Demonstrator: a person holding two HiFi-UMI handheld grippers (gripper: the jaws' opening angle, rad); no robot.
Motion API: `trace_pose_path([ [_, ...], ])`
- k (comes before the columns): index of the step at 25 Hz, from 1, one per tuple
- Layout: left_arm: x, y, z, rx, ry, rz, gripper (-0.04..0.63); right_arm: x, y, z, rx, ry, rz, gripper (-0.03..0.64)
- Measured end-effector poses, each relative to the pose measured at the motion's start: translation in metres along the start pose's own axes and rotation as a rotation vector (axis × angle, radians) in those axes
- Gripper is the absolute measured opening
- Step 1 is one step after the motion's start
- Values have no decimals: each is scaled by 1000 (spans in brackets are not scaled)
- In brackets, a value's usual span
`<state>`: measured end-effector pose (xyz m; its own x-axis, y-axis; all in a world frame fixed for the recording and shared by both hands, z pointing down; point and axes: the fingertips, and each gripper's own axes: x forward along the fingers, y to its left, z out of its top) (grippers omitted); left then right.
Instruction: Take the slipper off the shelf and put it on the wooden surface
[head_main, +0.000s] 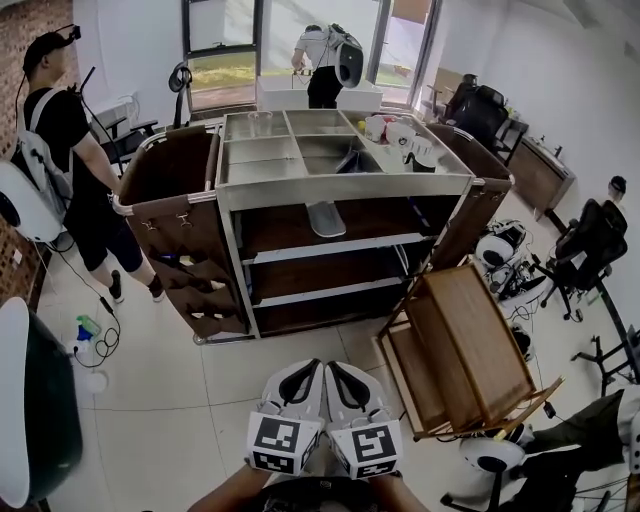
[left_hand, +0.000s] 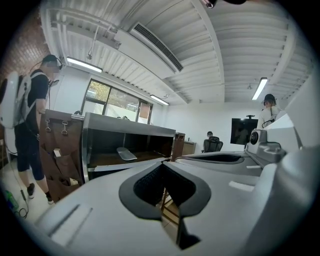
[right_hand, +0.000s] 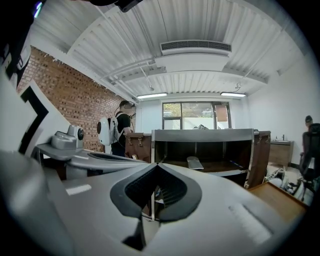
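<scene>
Currently, the left gripper (head_main: 298, 370) and right gripper (head_main: 347, 370) are clenched empty, side by side. The slipper (head_main: 326, 218) lies well ahead on the shelf (head_main: 380, 243), lengthwise toward both, equally distant.

the head view looks forward and steeply down on the steel-topped brown shelf cart (head_main: 340, 187), from well back. the left gripper view and the right gripper view sit low, face nearly level, and share that cart's open front shelves with the head view.

Bright daylight from windows (head_main: 225, 45) and ceiling strips (left_hand: 84, 64); fisheye edges bend, corners dark.
</scene>
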<state>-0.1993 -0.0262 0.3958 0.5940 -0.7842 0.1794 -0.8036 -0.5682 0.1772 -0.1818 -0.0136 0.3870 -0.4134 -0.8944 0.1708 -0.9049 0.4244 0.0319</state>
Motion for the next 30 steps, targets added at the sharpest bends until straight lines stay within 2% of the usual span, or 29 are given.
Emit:
trace_pose_path([
  [9, 43, 23, 9, 20, 3, 50, 5, 44, -29, 7, 9, -31, 44, 0],
  [14, 87, 30, 22, 42, -12, 87, 6, 71, -65, 16, 8, -48, 72, 0],
  [20, 137, 34, 35, 33, -6, 137, 5, 101, -109, 21, 10, -46, 124, 0],
  [30, 210, 40, 39, 31, -13, 225, 5, 140, -174, 14, 30, -43, 196, 0],
])
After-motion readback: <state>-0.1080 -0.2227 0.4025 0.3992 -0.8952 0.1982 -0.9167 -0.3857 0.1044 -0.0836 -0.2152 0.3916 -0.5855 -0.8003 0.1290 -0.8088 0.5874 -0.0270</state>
